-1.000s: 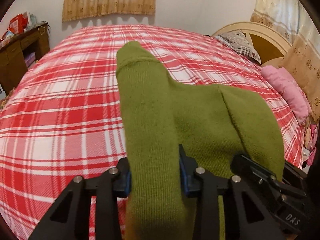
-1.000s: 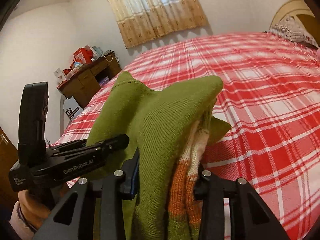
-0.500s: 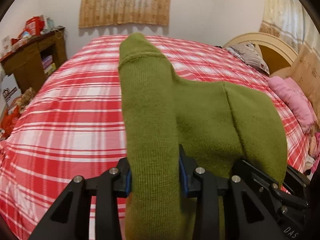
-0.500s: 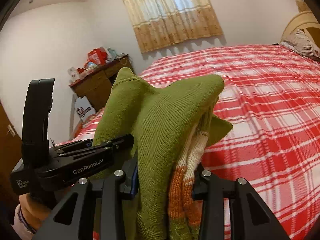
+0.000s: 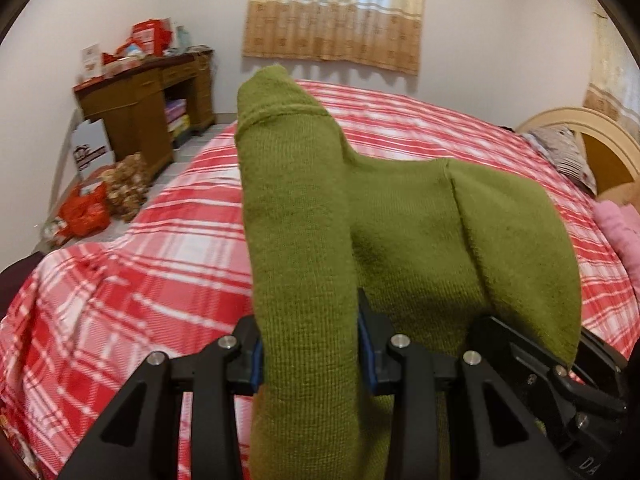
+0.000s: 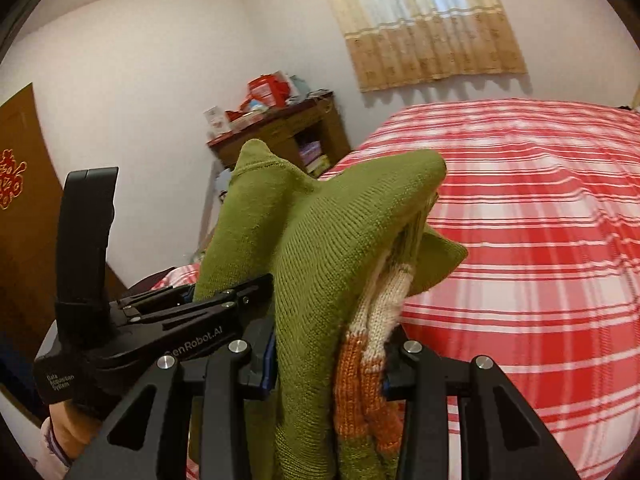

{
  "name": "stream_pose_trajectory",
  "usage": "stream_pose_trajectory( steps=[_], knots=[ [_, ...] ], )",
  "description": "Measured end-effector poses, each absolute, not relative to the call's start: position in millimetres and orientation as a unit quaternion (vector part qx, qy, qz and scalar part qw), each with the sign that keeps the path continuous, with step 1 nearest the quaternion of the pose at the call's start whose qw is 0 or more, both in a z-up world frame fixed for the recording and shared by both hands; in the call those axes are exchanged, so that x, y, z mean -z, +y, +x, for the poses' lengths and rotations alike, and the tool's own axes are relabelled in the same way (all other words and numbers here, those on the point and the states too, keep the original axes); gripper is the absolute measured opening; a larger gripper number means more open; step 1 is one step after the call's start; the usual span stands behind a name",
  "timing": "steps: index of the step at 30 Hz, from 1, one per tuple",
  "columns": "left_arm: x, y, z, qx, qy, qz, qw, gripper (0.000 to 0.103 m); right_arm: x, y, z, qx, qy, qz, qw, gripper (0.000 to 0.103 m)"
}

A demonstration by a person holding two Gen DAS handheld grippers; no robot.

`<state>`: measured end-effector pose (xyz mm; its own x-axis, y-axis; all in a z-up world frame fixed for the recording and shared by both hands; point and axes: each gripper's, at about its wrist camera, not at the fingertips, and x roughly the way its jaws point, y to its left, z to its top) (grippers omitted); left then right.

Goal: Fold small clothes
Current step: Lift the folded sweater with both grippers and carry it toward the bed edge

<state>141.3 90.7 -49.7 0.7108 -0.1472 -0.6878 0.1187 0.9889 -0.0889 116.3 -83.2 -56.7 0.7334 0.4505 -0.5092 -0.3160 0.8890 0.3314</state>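
A small green knit sweater (image 5: 400, 232) with orange and cream stripes (image 6: 372, 344) is held up in the air above the red plaid bed (image 5: 140, 280). My left gripper (image 5: 308, 356) is shut on a green fold of it. My right gripper (image 6: 328, 364) is shut on a bunched green and striped part beside it. The left gripper also shows in the right wrist view (image 6: 188, 308), close on the left. The right gripper's body shows at the lower right of the left wrist view (image 5: 560, 380).
The bed (image 6: 540, 240) fills the area ahead. A wooden desk (image 5: 152, 100) with red boxes stands by the far wall, with bags on the floor (image 5: 92, 208). The headboard (image 5: 592, 136) and pink bedding (image 5: 620, 228) lie at the right. A brown door (image 6: 20, 200) stands at the left.
Both grippers have risen and tilted up with the sweater held between them. The bed sits lower in both views and more wall, desk and floor shows.
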Motion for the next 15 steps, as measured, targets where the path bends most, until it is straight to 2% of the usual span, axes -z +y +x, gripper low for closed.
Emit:
stream_pose_trajectory(
  steps=[15],
  knots=[
    [52,174,142,-0.01,0.371,-0.034,0.928,0.037,63,0,150,-0.3,0.315,0.129,0.891,0.038]
  ],
)
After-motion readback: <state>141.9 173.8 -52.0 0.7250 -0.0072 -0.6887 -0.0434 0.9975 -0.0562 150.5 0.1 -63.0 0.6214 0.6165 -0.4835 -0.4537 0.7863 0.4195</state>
